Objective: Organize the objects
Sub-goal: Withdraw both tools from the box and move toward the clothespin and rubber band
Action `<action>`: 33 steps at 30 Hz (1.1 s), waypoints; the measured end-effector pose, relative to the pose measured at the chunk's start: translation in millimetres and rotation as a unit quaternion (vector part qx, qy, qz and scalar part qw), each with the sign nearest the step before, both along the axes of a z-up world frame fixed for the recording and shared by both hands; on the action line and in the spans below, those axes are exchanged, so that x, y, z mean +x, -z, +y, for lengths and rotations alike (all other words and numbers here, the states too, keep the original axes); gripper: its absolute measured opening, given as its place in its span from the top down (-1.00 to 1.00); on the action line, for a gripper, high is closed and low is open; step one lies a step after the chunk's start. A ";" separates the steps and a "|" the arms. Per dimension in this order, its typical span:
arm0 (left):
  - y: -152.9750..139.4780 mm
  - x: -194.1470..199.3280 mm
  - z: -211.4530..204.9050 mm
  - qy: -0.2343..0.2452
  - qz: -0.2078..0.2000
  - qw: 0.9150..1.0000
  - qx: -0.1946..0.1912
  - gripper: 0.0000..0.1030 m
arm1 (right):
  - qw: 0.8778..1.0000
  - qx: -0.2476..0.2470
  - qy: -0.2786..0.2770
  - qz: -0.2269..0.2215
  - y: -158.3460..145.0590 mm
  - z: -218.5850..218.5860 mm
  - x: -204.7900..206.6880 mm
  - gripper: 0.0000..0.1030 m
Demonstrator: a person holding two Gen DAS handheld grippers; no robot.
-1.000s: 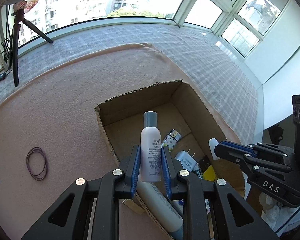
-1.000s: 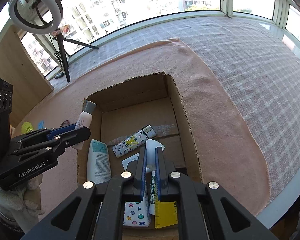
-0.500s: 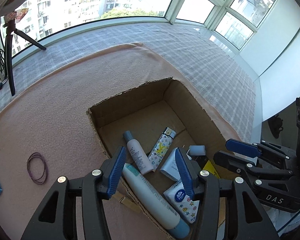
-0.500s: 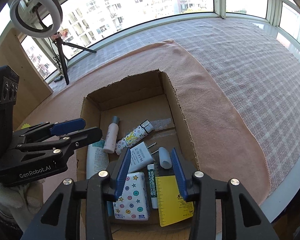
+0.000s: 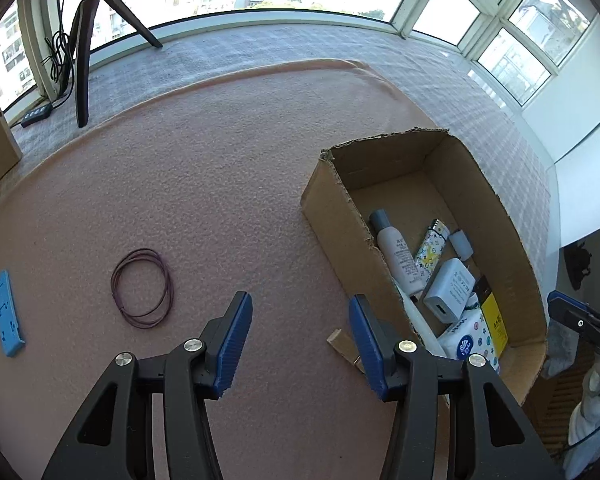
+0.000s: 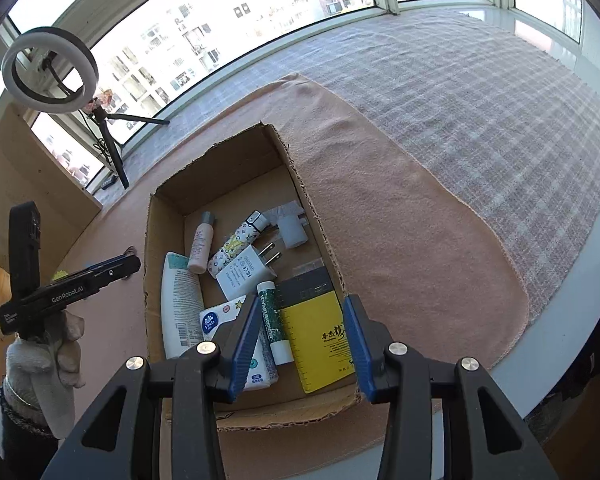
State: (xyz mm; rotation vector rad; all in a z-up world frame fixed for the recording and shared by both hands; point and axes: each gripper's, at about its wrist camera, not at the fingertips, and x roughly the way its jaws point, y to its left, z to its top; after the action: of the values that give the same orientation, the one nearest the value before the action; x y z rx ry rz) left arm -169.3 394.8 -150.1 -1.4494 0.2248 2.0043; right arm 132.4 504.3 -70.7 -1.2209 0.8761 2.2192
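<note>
Your left gripper [image 5: 300,336]: jaws parted, just been opening, nothing between, over pink cloth [image 5: 220,208] beside cardboard box [image 5: 332,208]. Your right gripper [image 6: 300,338]: jaws parted, just been opening, empty, above box's near end. In box: small pink bottle [image 6: 201,245], patterned lighter [image 6: 236,245], white charger [image 6: 244,272], yellow notebook [image 6: 320,332]. Purple rubber bands [image 5: 142,287] on cloth, outside box.

Cardboard box [image 6: 153,248]: matt brown corrugated board, torn ragged rims. Pink cloth [image 5: 220,200]: fuzzy, matt nap. Checked cloth [image 6: 480,120] beyond it: woven, coarser. Fingers [image 5: 234,340]: ribbed blue pads on matt black plastic, bright metal screws. Small bottle [image 6: 201,246]: smooth, satin plastic. Yellow booklet [image 6: 324,336]: glossy paper cover. Glove [image 6: 40,364]: knitted white fabric.
</note>
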 end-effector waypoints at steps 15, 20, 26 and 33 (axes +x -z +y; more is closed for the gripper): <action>32.5 8.4 16.0 0.053 0.002 0.998 -0.015 -0.01 | 0.999 -0.015 0.049 -0.014 9.3 15.9 37.2 0.25; 30.0 22.6 11.4 0.091 0.016 0.996 -0.004 0.09 | 0.999 -0.018 0.047 -0.015 10.1 14.4 35.4 0.25; 30.3 33.8 18.3 0.130 0.022 0.991 -0.014 0.09 | 0.999 -0.015 0.041 -0.017 9.1 8.7 29.7 0.25; 29.6 53.1 14.5 0.164 0.030 0.985 -0.044 0.09 | 0.999 -0.018 0.035 -0.013 6.0 -0.1 31.0 0.25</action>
State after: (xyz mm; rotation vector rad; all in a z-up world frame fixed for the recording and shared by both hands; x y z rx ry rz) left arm -116.2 409.3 -179.8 -1.3086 0.5475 1.7888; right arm 163.4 504.3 -76.8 -1.2134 0.9376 2.1368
